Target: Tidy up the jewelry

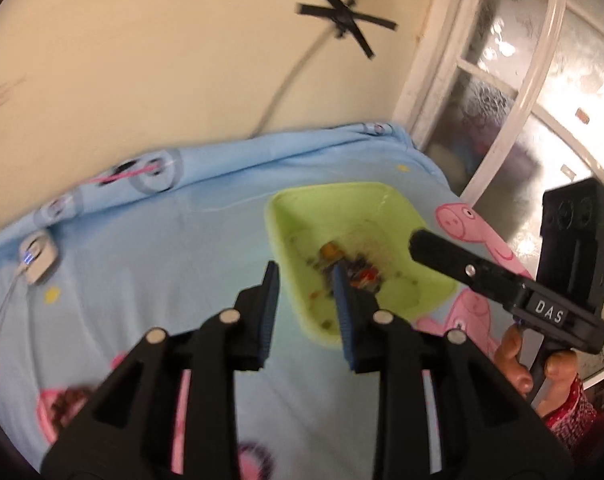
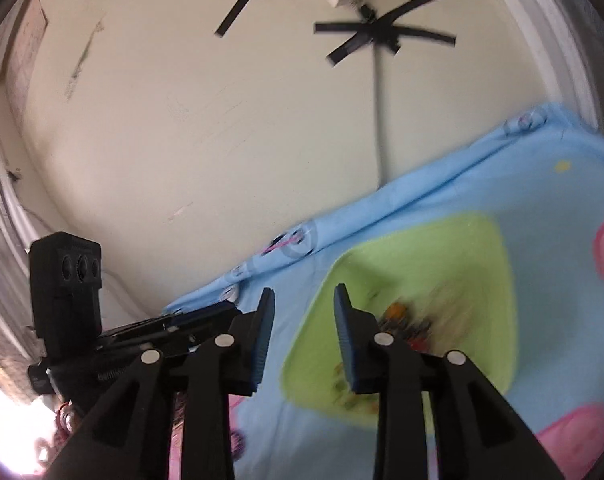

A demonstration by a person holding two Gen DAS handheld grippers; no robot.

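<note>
The only readable text is "DAS", in white capital letters on a small label on the black plastic body of the right gripper, seen from the left wrist.

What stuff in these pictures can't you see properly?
- The jewelry in the green tray: right wrist view, smeared by blur; no single piece can be told.
- Part of the jewelry pile: left wrist view, hidden behind a finger of the left hand-held gripper.
- Dark clump on the blue sheet: left wrist view, blurred and partly behind the gripper.
</note>
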